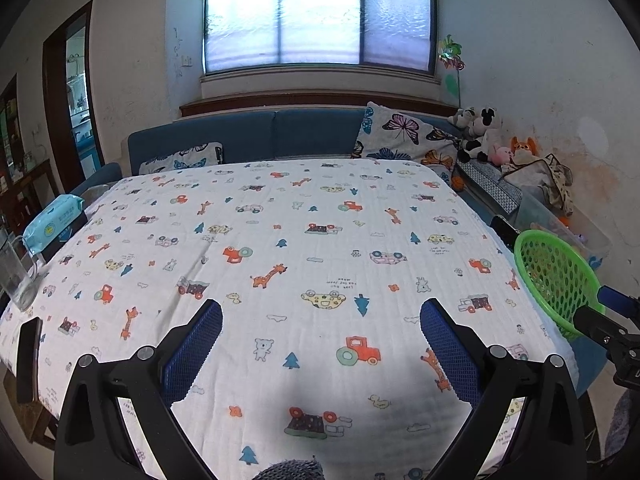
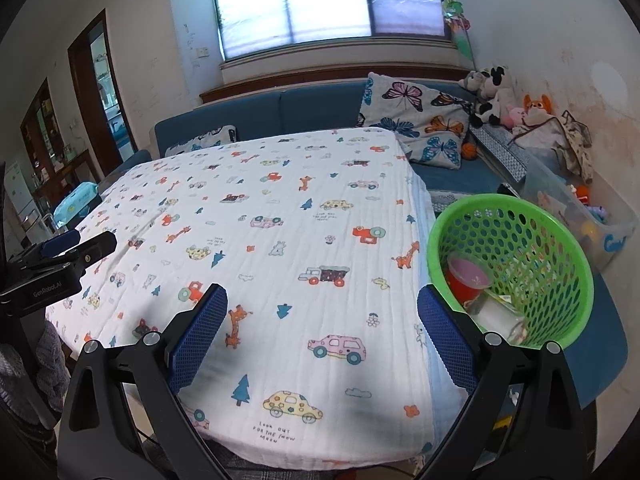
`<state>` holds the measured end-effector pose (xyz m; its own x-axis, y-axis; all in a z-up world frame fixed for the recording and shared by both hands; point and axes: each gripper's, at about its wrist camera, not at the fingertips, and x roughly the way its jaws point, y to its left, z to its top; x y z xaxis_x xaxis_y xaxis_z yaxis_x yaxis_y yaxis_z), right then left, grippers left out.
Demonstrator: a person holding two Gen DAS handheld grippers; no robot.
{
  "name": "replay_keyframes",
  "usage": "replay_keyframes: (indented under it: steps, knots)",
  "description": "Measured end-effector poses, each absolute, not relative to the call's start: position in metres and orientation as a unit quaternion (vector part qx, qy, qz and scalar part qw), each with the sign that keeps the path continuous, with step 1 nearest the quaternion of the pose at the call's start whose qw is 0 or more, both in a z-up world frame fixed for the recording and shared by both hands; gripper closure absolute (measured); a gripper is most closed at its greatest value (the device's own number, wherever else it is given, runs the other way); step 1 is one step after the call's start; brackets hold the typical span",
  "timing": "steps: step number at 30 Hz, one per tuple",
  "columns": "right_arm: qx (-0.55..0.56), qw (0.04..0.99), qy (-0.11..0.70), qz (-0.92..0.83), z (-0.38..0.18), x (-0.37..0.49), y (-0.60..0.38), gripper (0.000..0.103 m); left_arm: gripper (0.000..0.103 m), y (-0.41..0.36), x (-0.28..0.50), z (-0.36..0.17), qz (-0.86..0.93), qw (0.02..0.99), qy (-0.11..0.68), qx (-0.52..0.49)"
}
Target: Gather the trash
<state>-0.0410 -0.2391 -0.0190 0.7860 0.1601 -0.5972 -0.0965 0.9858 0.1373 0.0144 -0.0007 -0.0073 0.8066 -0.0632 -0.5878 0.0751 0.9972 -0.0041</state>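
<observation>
The left gripper (image 1: pixel 321 320) is spread wide with nothing between its blue pads (image 1: pixel 192 350), hovering over the printed cloth (image 1: pixel 280 240) that covers the table. The right gripper (image 2: pixel 322 312) is likewise spread and empty, held over the cloth's right edge. Just beyond its right finger stands the green basket (image 2: pixel 560 248), beside the table; inside lie a red cup (image 2: pixel 466 280) and some pale wrappers (image 2: pixel 500 312), too jumbled to tell apart. In the left view only the basket's rim and wall show, partly behind the right gripper. At the table's left edge sit a blue wipes pack (image 1: pixel 52 216), a glass (image 1: pixel 16 276) cut off by the frame, and a dark phone (image 1: pixel 28 360). No trash is visible on the cloth itself. Behind runs a blue sofa (image 1: pixel 272 132) with butterfly cushions (image 1: pixel 404 136) and plush toys (image 1: pixel 480 132).
</observation>
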Motion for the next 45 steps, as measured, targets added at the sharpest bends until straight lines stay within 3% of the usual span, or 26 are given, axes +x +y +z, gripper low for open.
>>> replay_keyframes:
  steps: [45]
  knots:
    - [0.054,0.941,0.328,0.071,-0.0263,-0.041,-0.237,0.005,0.007,-0.0063,0.0083,-0.0092,-0.032,0.954,0.297,0.005]
